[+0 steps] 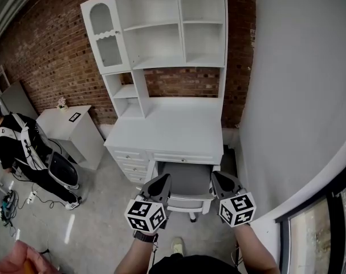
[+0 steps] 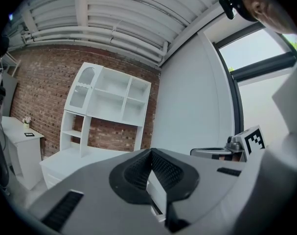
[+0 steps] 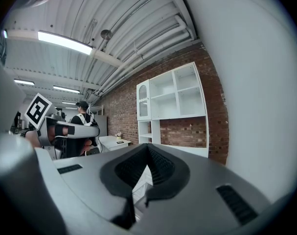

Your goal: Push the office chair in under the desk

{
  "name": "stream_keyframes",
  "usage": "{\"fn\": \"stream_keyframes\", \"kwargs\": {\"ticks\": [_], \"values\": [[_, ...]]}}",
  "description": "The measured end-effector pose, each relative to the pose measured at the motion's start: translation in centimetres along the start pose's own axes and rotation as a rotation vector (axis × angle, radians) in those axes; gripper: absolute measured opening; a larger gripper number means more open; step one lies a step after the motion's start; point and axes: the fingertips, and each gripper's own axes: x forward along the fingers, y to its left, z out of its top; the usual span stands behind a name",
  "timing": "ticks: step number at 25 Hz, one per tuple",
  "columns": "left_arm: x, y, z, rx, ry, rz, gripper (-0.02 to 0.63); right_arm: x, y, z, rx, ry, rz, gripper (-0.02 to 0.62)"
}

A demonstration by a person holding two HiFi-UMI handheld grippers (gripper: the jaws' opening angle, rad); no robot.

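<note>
Left hand-held gripper [image 1: 163, 180]: jaws clenched together, nothing between them. Right hand-held gripper [image 1: 216, 179]: likewise clenched and empty.

Office chair [image 1: 187, 180]: its grey back sits between the two hand-held grippers, one at each side of it. Contact cannot be resolved. The seat is tucked beneath the front edge of the white tabletop [image 1: 173, 127], just ahead of both grippers. The chair's white base [image 1: 188, 208] shows below, between the marker cubes.

Tabletop is bare white, with a drawer stack [image 1: 130, 163] ahead-left of the left gripper. A white shelf hutch [image 1: 161, 33] rises from its rear, against a red brick wall [image 1: 47, 56].

Room: plain white wall [image 1: 298, 84] to the right of the right gripper, and a dark-framed window [image 1: 326, 221] near it. Grey concrete floor [image 1: 98, 210]. Far left of the left gripper are a small white cabinet [image 1: 67, 127] and a person [image 1: 19, 147] standing among floor cables. Overhead is a ribbed white ceiling [image 2: 114, 18].
</note>
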Motion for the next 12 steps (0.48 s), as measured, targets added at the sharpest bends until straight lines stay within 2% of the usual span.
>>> {"fn": "stream_keyframes", "kwargs": {"ticks": [12], "values": [[-0.85, 0.4, -0.26, -0.001, 0.012, 0.028, 0.006, -0.23, 0.35, -0.03, -0.01, 0.0, 0.001, 0.005]]}}
